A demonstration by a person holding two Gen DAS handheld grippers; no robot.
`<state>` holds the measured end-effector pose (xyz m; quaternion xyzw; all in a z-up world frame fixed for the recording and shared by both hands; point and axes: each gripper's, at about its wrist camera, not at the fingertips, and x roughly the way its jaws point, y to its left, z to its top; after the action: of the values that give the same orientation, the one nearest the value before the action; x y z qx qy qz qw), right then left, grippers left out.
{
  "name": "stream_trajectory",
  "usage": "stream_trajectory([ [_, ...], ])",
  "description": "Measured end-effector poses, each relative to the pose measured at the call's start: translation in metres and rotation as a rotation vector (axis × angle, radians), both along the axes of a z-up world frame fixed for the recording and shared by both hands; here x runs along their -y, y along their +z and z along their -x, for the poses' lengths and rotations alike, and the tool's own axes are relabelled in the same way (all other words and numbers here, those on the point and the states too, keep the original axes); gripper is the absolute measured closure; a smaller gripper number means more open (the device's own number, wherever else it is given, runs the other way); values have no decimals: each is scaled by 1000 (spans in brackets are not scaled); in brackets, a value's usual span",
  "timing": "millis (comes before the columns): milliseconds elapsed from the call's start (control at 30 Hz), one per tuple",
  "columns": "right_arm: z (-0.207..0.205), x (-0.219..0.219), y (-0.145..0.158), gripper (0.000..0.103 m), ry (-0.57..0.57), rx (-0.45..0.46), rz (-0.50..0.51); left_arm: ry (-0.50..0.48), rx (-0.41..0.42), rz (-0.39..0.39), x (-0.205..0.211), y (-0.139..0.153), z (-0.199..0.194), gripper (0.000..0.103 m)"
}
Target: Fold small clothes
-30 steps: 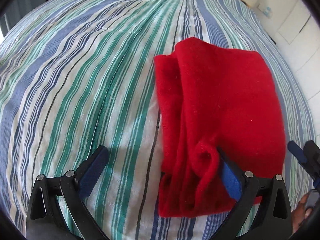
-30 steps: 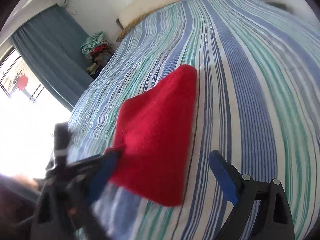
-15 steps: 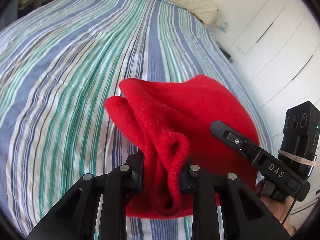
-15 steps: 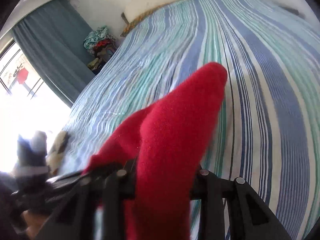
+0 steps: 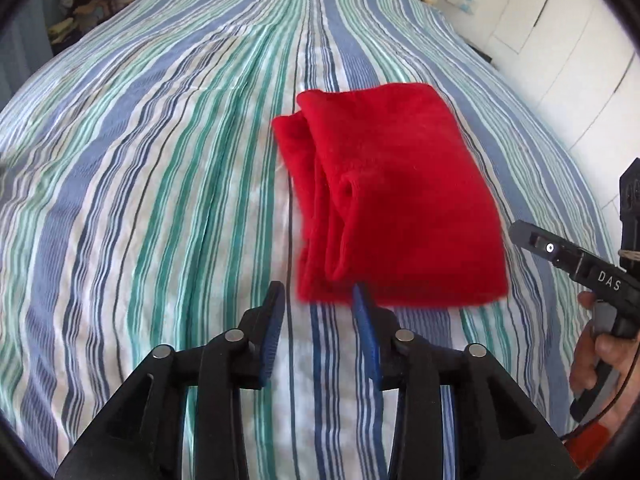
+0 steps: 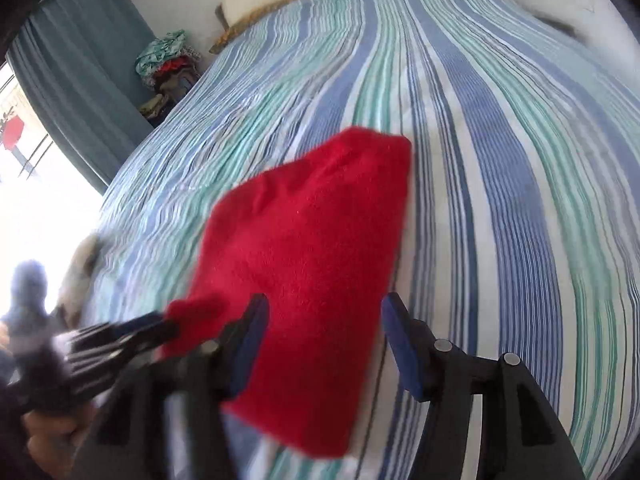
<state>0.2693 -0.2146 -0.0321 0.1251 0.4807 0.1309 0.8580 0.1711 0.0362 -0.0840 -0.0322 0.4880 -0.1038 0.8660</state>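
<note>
Your left gripper [image 5: 318, 298] has just been opening its jaws, with nothing between them. Your right gripper [image 6: 324, 306] has also been opening, not pressing the folded red garment [image 5: 396, 196], which lies near the bed's [image 5: 160, 160] right edge.

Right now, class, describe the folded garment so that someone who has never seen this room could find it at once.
Start with the big bed under its blue, green and white striped sheet. On the side nearer the white cupboards lies one folded red garment, fleecy, with its layered edges showing. It is the only plain red thing on the stripes.
</note>
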Motion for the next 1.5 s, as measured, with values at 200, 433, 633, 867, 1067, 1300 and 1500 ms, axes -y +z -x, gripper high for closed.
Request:
stream_trajectory([
  [200,122,24,12,17,-30,12,52,26,172,-239,18,37,103,3],
  [433,187,13,58,16,27,4,160,114,104,-192,24,68,132,3],
  [633,205,1,95,7,59,36,265,183,86,-256,18,85,139,3],
  [867,216,-15,112,2,74,24,268,147,70,-302,18,99,147,3],
  [1067,218,-21,132,1,53,44,286,91,57,-275,27,103,150,3],
  [1300,220,-28,142,1,46,46,263,61,42,-259,34,103,151,1],
  [1500,222,-35,141,1,60,28,230,63,31,-241,29,110,154,1],
])
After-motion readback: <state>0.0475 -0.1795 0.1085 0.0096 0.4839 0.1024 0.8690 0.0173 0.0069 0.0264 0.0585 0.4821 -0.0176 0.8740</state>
